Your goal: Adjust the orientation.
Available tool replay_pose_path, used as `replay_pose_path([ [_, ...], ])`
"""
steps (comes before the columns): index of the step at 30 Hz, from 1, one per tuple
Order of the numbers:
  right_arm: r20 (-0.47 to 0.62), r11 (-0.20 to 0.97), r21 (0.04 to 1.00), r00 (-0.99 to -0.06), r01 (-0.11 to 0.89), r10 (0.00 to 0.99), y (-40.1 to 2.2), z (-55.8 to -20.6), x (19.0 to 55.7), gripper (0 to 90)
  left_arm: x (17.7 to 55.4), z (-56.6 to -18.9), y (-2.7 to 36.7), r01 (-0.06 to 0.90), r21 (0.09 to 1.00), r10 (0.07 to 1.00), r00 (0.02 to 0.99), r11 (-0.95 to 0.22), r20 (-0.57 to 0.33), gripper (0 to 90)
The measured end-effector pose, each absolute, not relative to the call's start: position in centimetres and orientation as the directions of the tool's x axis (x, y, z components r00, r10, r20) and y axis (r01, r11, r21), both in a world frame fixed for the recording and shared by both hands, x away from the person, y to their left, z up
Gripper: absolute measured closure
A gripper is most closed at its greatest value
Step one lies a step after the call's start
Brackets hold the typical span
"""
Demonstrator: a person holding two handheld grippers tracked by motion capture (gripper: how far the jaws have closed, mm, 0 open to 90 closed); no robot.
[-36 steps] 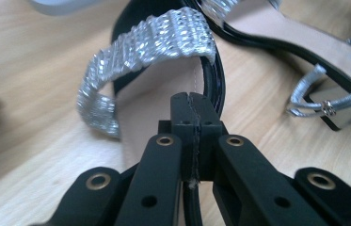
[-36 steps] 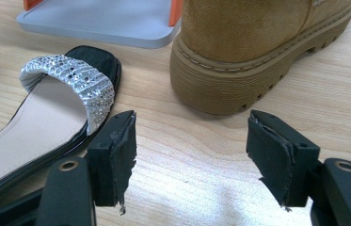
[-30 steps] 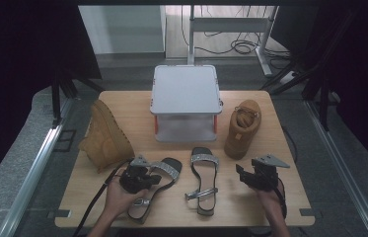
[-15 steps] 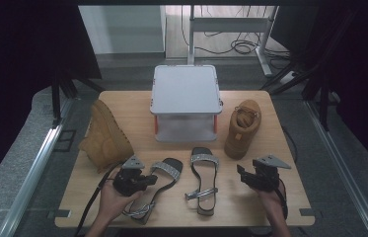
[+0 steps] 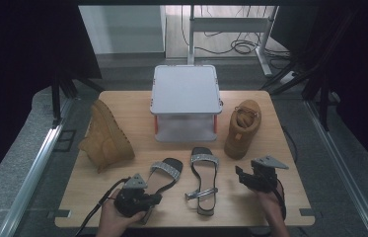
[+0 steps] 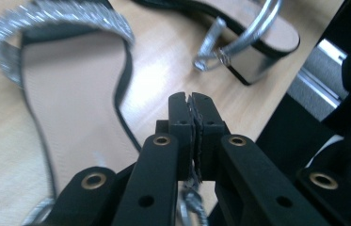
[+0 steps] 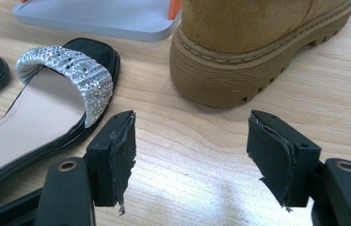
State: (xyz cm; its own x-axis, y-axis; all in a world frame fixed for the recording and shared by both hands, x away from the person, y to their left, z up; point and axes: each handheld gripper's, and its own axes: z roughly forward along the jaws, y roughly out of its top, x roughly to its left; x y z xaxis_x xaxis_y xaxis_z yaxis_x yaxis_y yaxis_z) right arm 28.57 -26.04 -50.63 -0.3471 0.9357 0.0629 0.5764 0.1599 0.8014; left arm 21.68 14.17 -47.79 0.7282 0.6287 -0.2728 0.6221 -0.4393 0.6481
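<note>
Two black sandals with glittery silver bands lie near the table's front. The left sandal (image 5: 165, 170) (image 6: 74, 94) points away to the right, and my left gripper (image 5: 154, 199) (image 6: 193, 101) is at its heel end. The jaws are shut on a thin silver strap (image 6: 193, 205) of that sandal. The right sandal (image 5: 204, 175) (image 6: 253, 28) (image 7: 46, 103) lies straight, its silver ankle strap loose. To its right my right gripper (image 5: 240, 175) (image 7: 192, 122) rests low over bare wood, open, with nothing between the pads.
A tan boot (image 5: 105, 136) lies on its side at the left. A second tan boot (image 5: 243, 126) (image 7: 258, 42) stands upright at the right, just beyond the right gripper. A grey raised platform (image 5: 186, 89) (image 7: 98, 14) on orange legs sits at the back centre.
My left gripper has drawn back toward the table's front edge, still shut. The right gripper has stayed where it was.
</note>
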Motion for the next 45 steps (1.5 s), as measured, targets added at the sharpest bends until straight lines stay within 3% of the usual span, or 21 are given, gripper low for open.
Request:
replay_pose_path([
  [17,0.061,0.163,0.799,-0.348,0.579,0.935,-25.9,-50.8,28.6,33.6,19.1,-48.3,13.5,0.615,0.606,0.630,0.743,-0.505,-0.229,88.4],
  [28,0.067,0.162,0.794,-0.348,0.586,0.935,-25.9,-50.9,28.6,33.5,20.0,-49.1,14.0,0.627,0.576,0.679,0.716,-0.524,-0.162,90.0],
  [41,0.062,0.170,0.791,-0.354,0.588,0.933,-25.7,-51.1,28.6,33.5,21.2,-49.0,15.8,0.660,0.574,0.706,0.683,-0.485,-0.189,89.9],
  [45,0.062,0.169,0.793,-0.354,0.585,0.933,-25.7,-51.0,28.6,33.6,21.2,-48.4,15.4,0.642,0.603,0.684,0.699,-0.474,-0.208,84.3],
])
